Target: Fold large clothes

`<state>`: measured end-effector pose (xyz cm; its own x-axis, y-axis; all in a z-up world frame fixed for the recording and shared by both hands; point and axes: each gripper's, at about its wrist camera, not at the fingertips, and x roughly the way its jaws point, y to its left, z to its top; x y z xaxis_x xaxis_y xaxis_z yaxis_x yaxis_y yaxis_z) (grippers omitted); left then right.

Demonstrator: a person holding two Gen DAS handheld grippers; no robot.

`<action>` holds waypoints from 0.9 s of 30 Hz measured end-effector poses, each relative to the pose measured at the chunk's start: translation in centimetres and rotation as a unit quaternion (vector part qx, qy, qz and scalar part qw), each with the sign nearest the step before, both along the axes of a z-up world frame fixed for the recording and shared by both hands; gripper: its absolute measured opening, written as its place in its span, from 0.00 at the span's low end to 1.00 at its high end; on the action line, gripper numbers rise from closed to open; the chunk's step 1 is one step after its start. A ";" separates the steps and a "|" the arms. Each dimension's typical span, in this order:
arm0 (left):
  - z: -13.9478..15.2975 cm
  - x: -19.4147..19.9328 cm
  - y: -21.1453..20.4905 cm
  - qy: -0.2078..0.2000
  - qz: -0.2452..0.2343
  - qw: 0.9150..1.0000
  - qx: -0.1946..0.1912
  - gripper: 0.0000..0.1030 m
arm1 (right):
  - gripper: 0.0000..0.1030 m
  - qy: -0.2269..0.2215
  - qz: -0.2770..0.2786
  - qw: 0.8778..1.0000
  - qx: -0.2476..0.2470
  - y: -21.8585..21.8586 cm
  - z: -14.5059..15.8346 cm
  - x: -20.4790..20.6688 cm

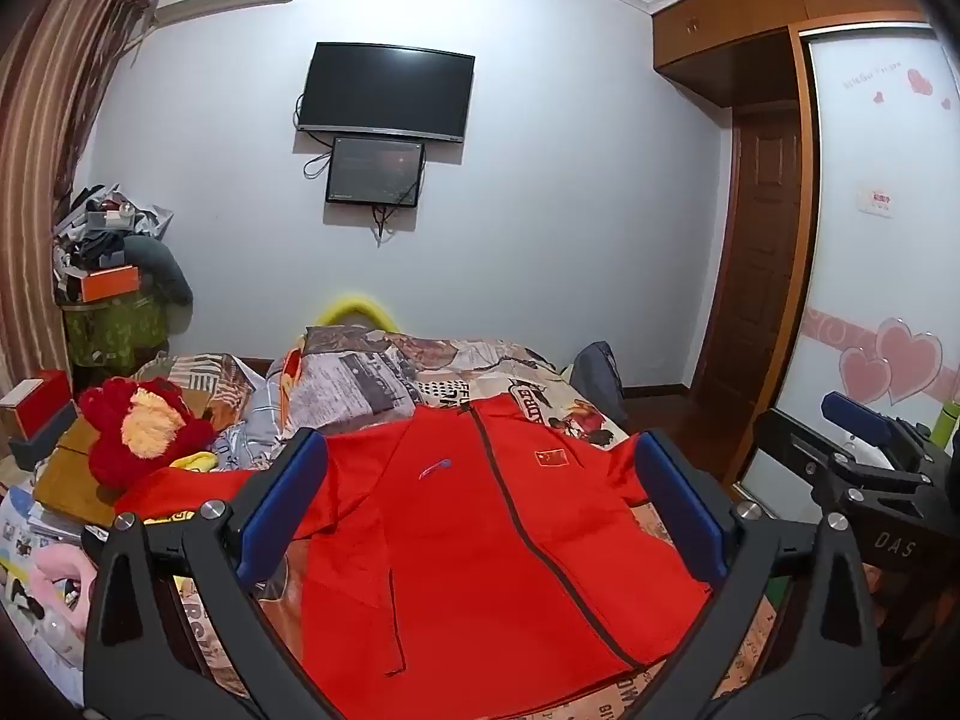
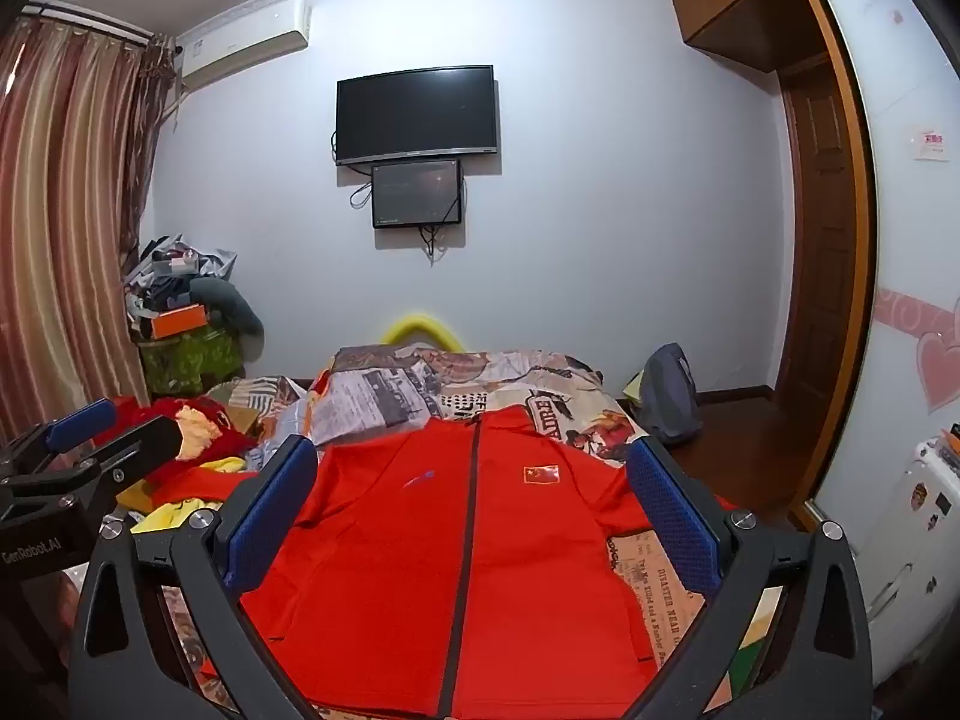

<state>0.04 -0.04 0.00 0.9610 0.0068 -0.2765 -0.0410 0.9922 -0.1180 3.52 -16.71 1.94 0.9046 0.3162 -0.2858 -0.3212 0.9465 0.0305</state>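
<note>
A large red zip jacket (image 1: 480,552) lies flat, front up, on the bed, with a dark zipper down its middle and a small flag badge on the chest; it also shows in the right wrist view (image 2: 456,564). My left gripper (image 1: 480,504) is open and empty, held above the jacket's lower part. My right gripper (image 2: 474,516) is open and empty, also above the jacket. The right gripper also shows at the right edge of the left wrist view (image 1: 864,456), and the left gripper at the left edge of the right wrist view (image 2: 78,450).
The bed (image 2: 540,384) has a printed cover. A red plush toy (image 1: 138,432) and yellow cloth (image 2: 174,510) lie at its left side. A cluttered pile (image 1: 108,276) stands by the curtain. A grey backpack (image 2: 666,396) sits on the floor at the right, beside a wardrobe (image 1: 870,240).
</note>
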 end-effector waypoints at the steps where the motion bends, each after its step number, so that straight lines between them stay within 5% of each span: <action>1: 0.0 0.0 -0.1 0.000 0.001 1.000 0.002 1.00 | 0.99 0.001 0.000 1.000 -0.002 0.0 0.0 0.1; 27: -0.2 0.5 0.4 -0.004 0.017 1.000 0.010 1.00 | 0.99 0.014 0.003 1.000 0.007 0.4 -0.7 0.4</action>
<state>0.50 0.35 -0.22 0.9623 0.0453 -0.2681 -0.0745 0.9923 -0.0994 3.93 -16.31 1.27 0.8944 0.3250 -0.3072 -0.3249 0.9443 0.0532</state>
